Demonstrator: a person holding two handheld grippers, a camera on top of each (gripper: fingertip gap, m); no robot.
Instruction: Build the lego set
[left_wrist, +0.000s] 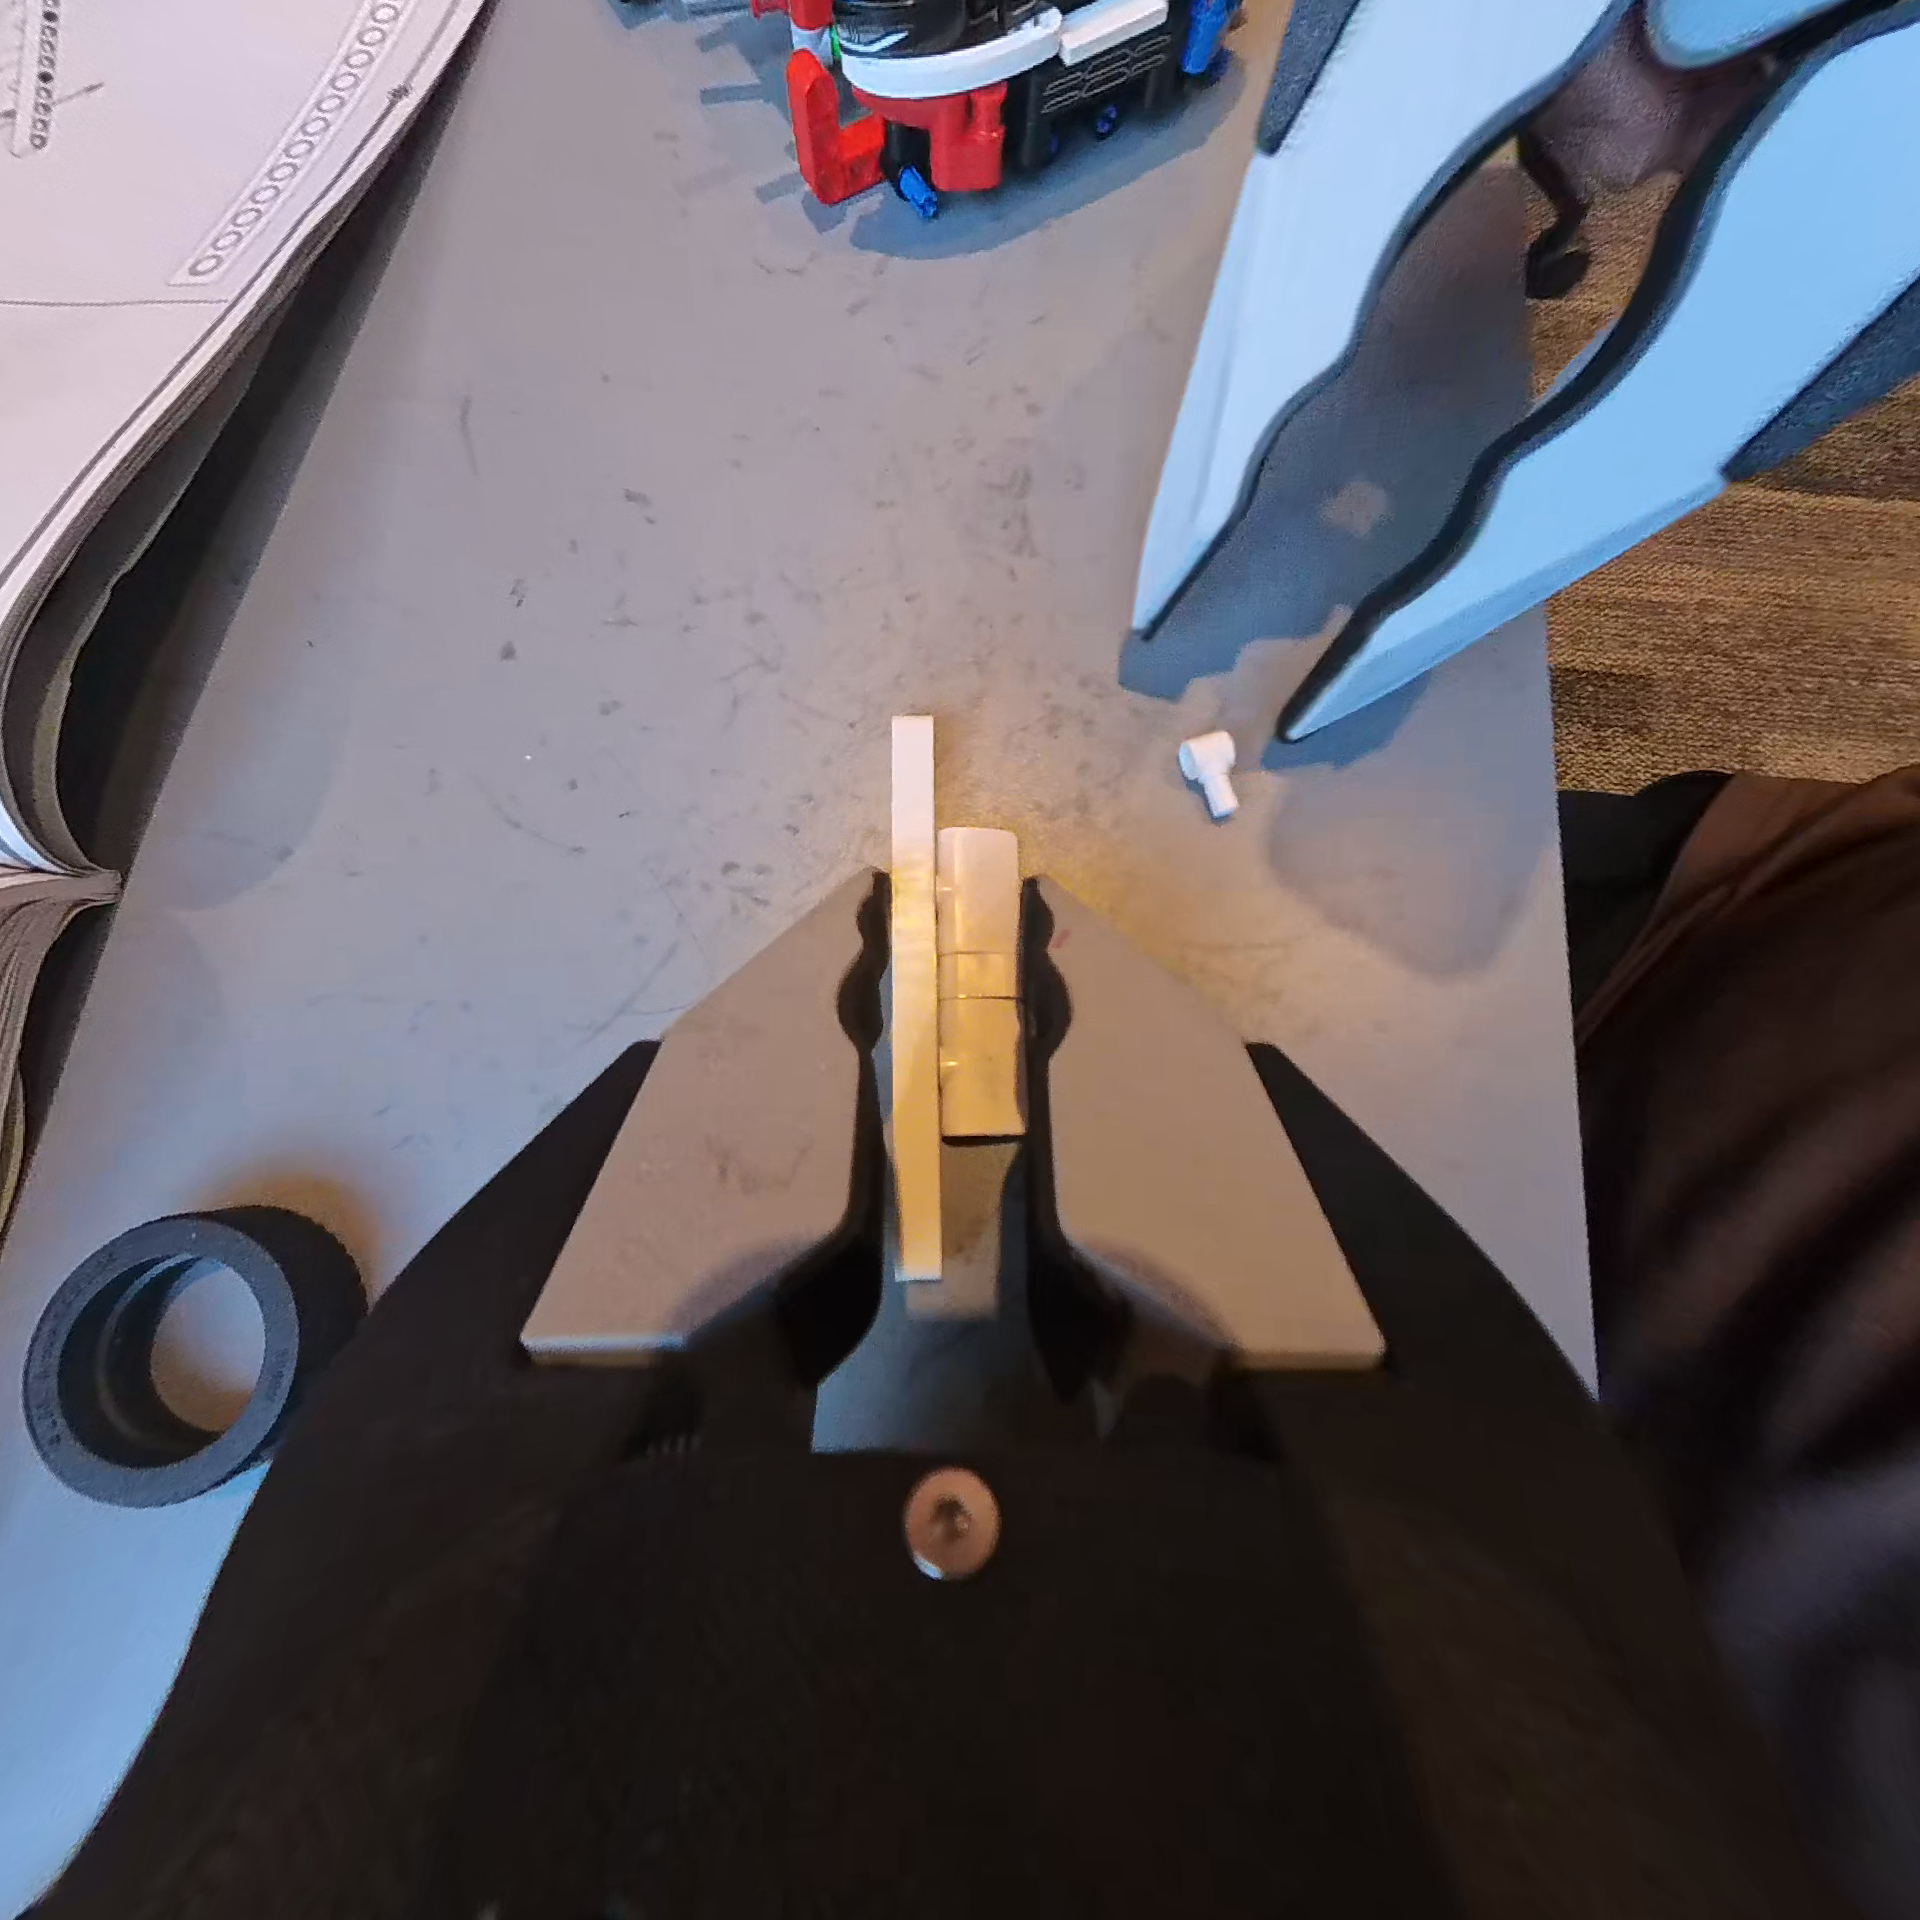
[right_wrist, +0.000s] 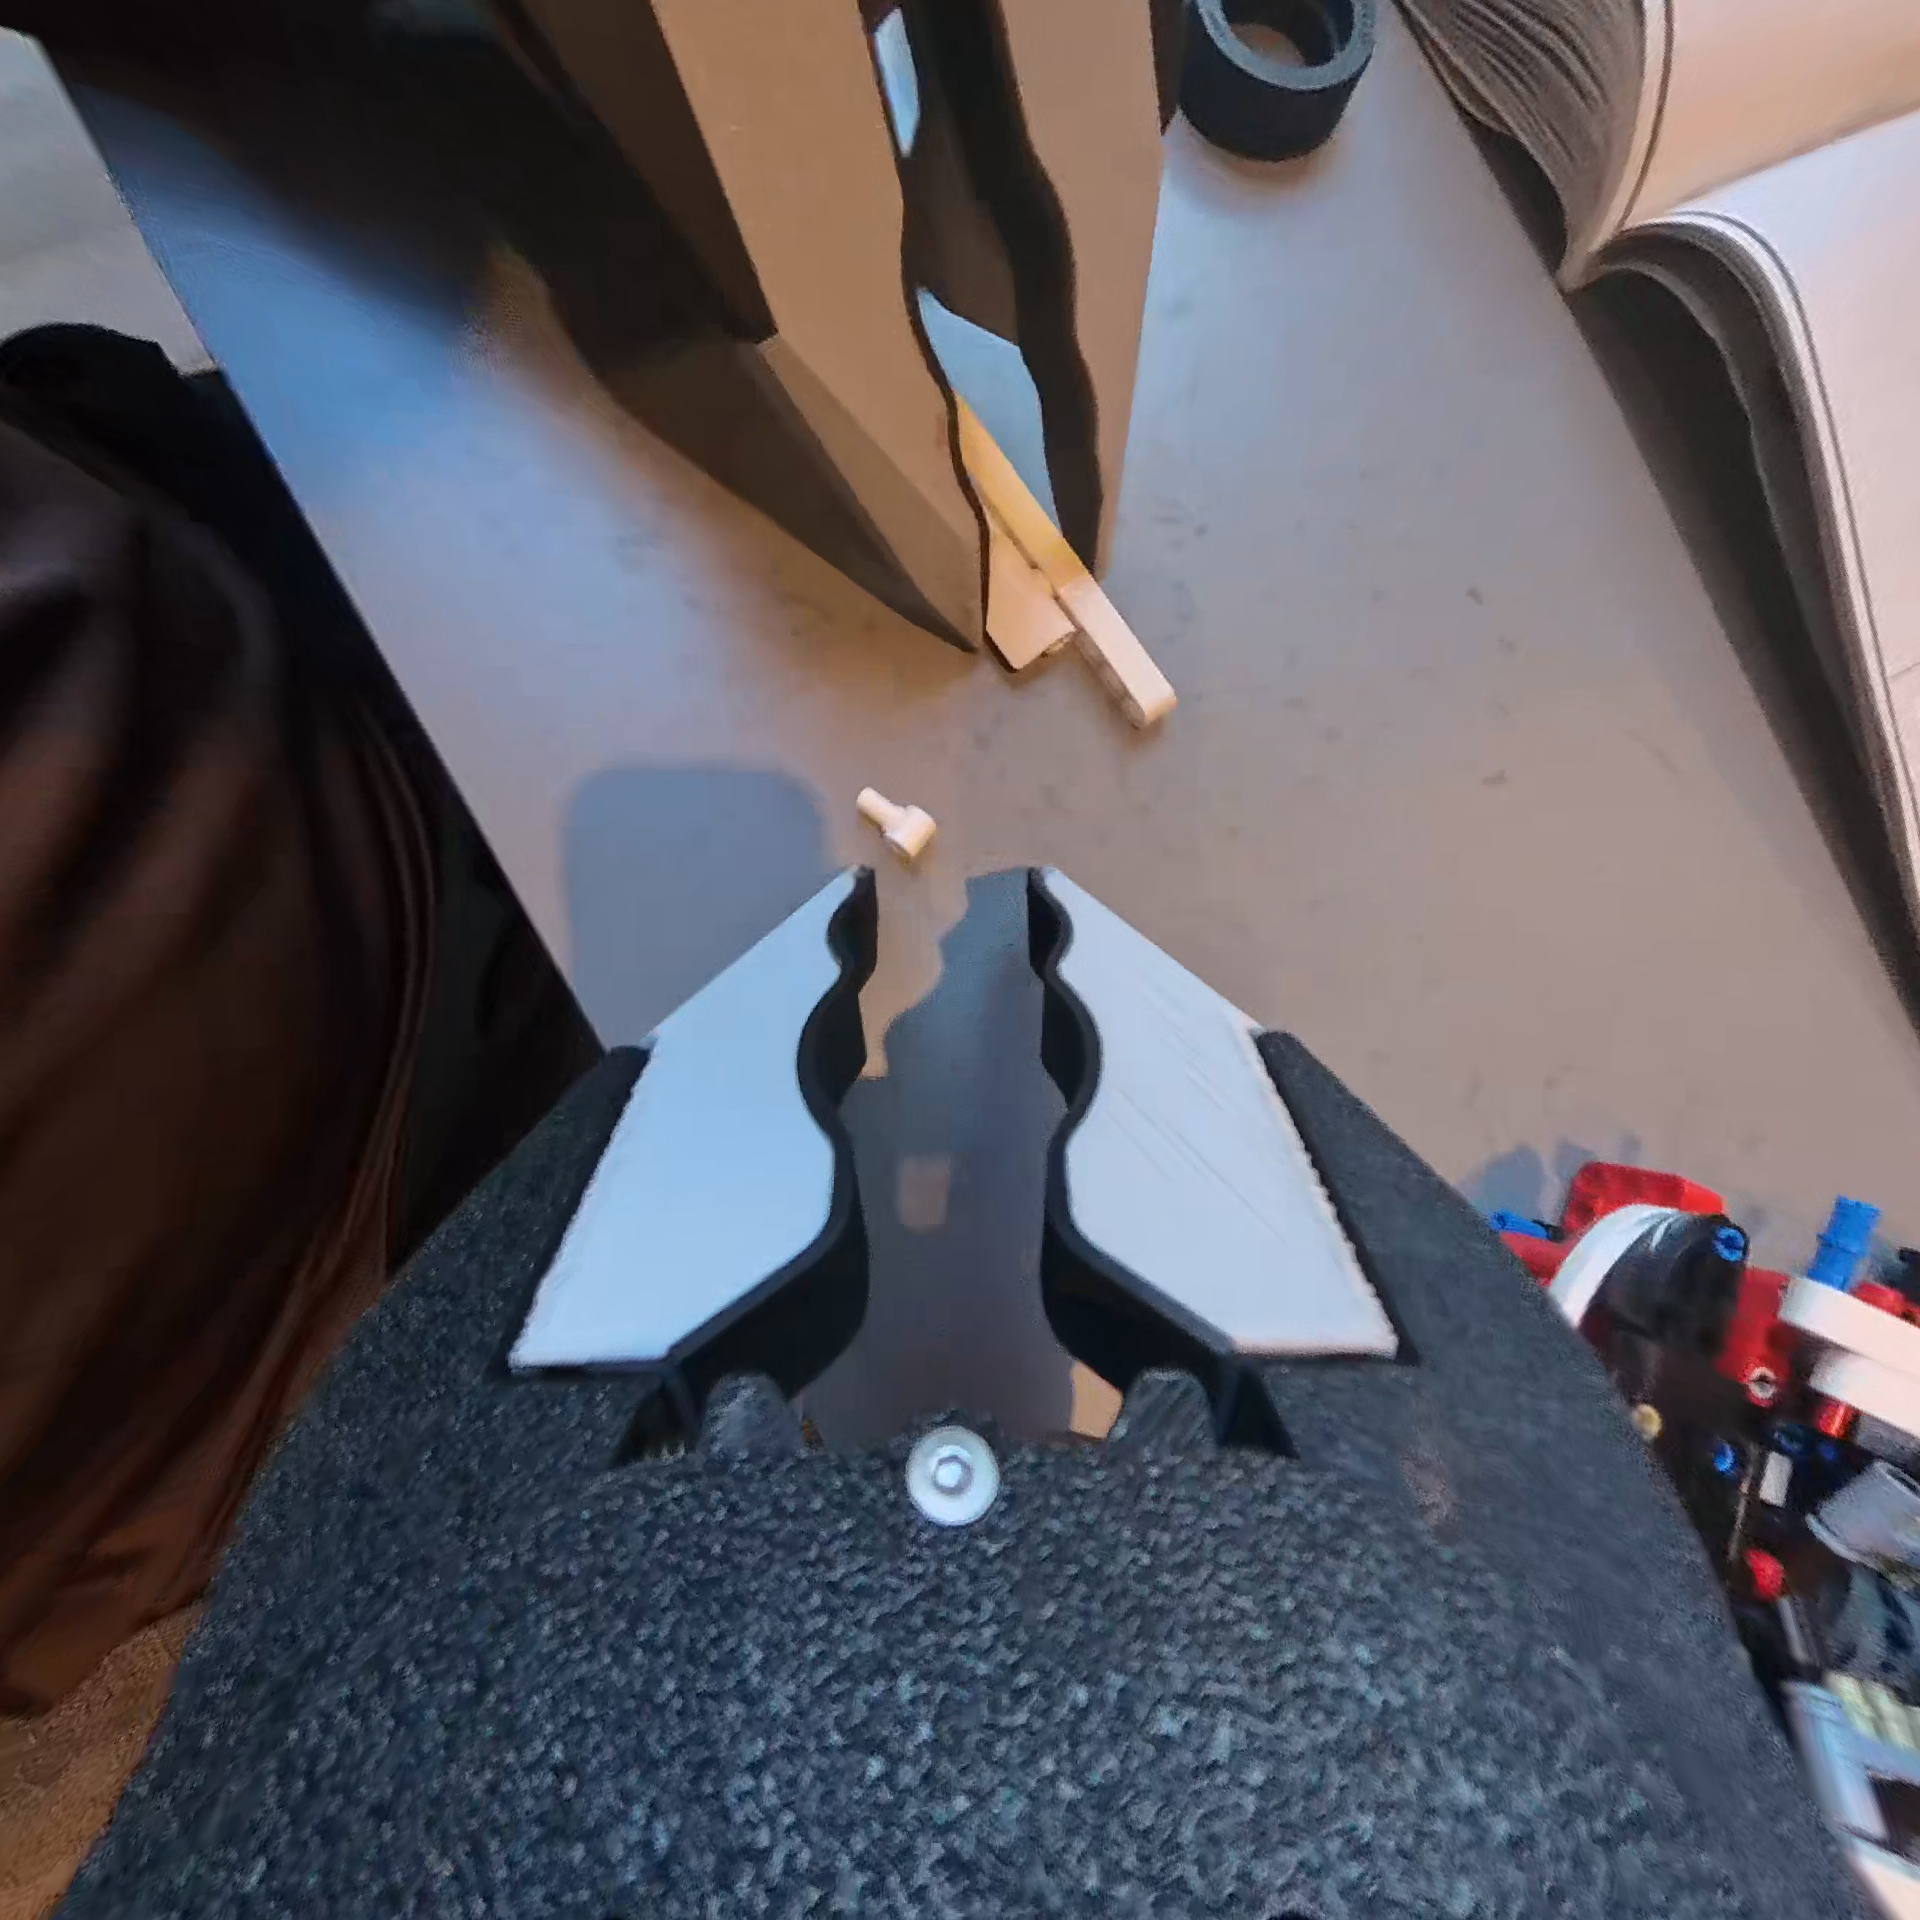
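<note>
Grey table (left_wrist: 623, 520): white connector (right_wrist: 896, 823) just beyond right gripper (right_wrist: 951, 875) fingers (right_wrist: 727, 1091).

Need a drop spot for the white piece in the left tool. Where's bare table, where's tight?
Bare: the table between the open manual, the part-built model and the white assembly in the left tool. Also between the black tyre and the manual. Tight: the right edge, where the open right tool hovers by the small white pin.
</note>
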